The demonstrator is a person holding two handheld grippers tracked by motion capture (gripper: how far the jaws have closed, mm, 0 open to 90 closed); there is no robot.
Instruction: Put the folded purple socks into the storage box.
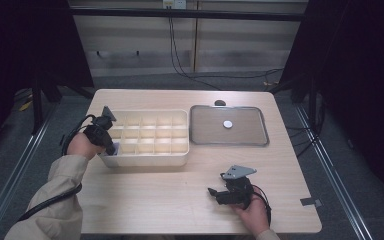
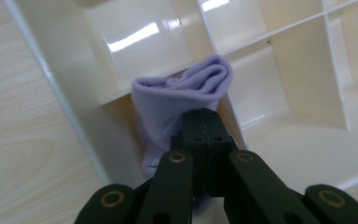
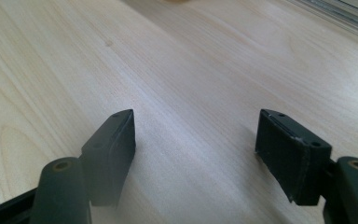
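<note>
A cream organiser box (image 1: 150,161) with several compartments sits on the left half of the table. My left gripper (image 1: 111,146) reaches into its near-left corner compartment, shut on a rolled lilac cloth (image 2: 168,100) that rests against the dividers of the organiser box (image 2: 279,70). In the left gripper view the left gripper (image 2: 205,122) has its jaws pressed together on the cloth's lower fold. My right gripper (image 1: 213,191) rests low over the bare tabletop at the front right, held by a hand. In the right gripper view the right gripper (image 3: 193,133) stands open, with nothing between its jaws.
A grey metal tray (image 1: 257,137) lies right of the organiser, with a small white round disc (image 1: 227,123) in it. A small dark object (image 1: 220,103) sits behind the tray. A strip of tape (image 1: 311,202) marks the table's right front corner.
</note>
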